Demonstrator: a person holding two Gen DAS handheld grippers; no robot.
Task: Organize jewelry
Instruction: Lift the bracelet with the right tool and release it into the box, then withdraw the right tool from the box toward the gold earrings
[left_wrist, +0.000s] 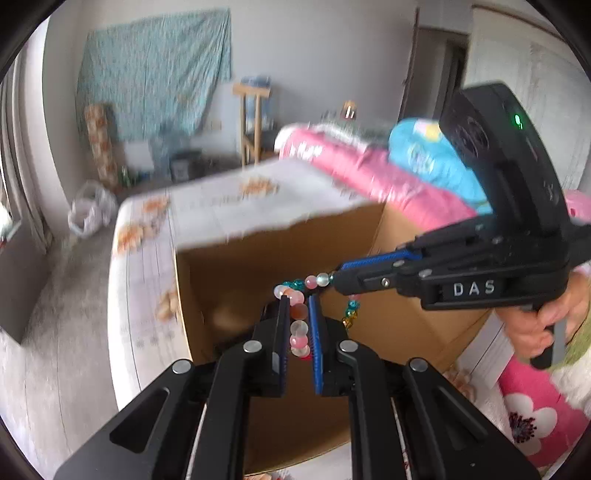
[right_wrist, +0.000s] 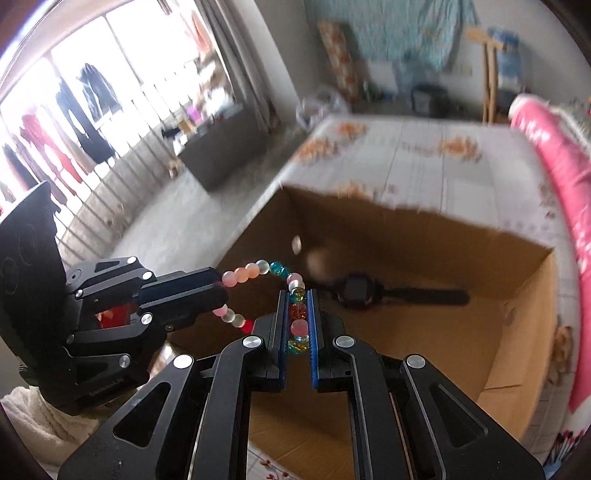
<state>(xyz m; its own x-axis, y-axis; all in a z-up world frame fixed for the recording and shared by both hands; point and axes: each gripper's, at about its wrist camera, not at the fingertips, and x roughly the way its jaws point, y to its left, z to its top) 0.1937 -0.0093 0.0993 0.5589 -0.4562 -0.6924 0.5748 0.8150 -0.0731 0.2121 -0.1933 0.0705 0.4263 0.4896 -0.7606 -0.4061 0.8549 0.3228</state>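
While both grippers clamp it, a string of pink, white, teal and amber glass beads spans left gripper and right gripper above an open brown cardboard box; black wristwatch inside.

Glossy glass-like bead bracelet (some frosted), matt brown cardboard box

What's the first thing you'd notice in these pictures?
A string of colourful beads, pink, teal and amber, is pinched by both the left gripper and the right gripper and hangs between them over an open cardboard box. Inside the box lies a black watch.
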